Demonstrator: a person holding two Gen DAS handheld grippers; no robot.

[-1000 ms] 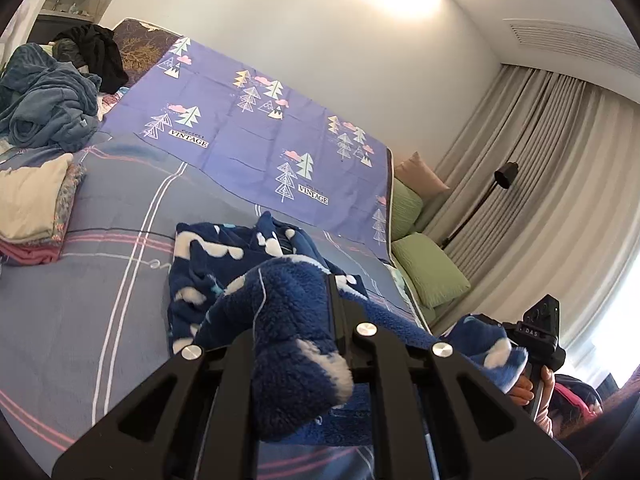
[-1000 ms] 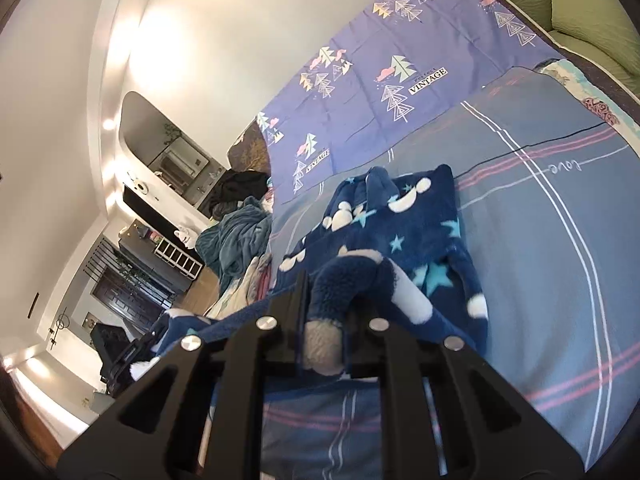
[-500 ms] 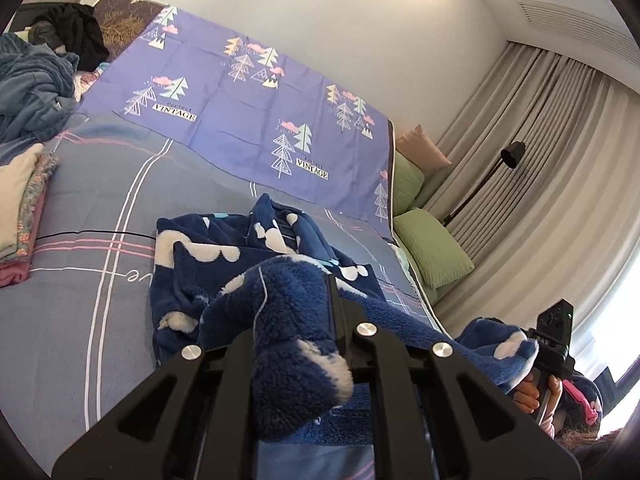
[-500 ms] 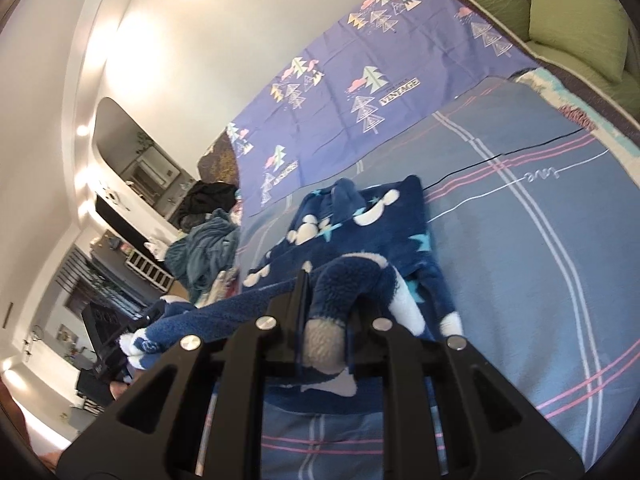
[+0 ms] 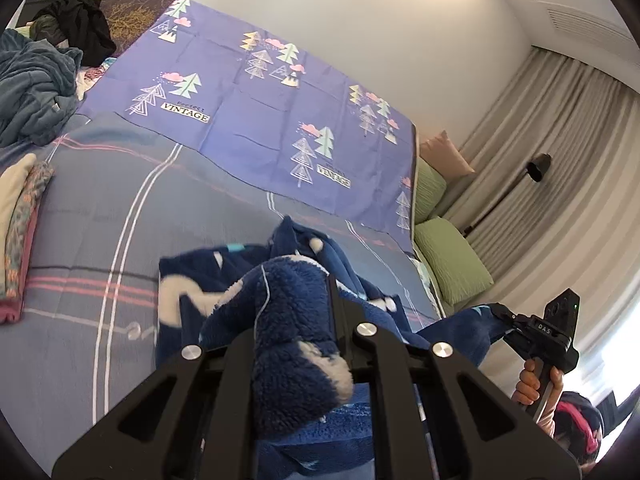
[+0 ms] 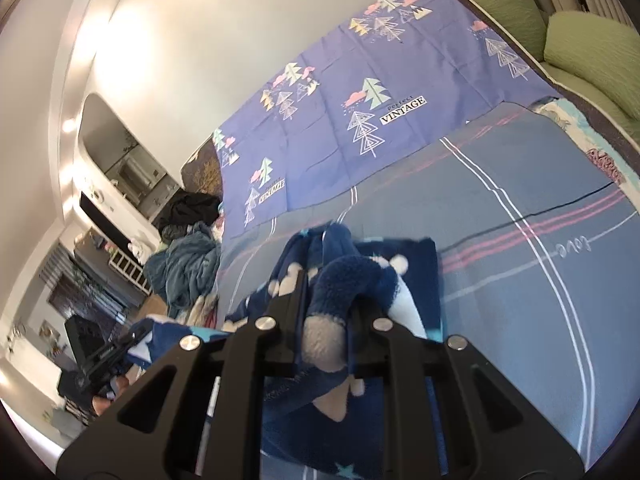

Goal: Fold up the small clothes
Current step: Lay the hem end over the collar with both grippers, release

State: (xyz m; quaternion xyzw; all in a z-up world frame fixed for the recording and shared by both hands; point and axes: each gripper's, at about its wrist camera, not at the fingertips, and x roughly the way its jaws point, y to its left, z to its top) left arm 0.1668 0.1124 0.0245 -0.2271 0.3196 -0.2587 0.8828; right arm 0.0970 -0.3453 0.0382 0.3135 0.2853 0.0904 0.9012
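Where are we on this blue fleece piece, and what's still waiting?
Done: a stack of folded clothes sits at the bed's edge. In hand: the left hand-held gripper and right hand-held gripper each pinch the blue fleece garment, its far part bunched on the bed, not yet folded flat. Left: finishing it, then the heap of clothes.

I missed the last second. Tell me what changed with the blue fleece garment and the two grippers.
The fleece garment has been drawn toward the grippers, so less of it lies spread on the bed. Nothing was taken or let go: the left gripper and right gripper stay clamped on it. The clothes pile is unmoved.
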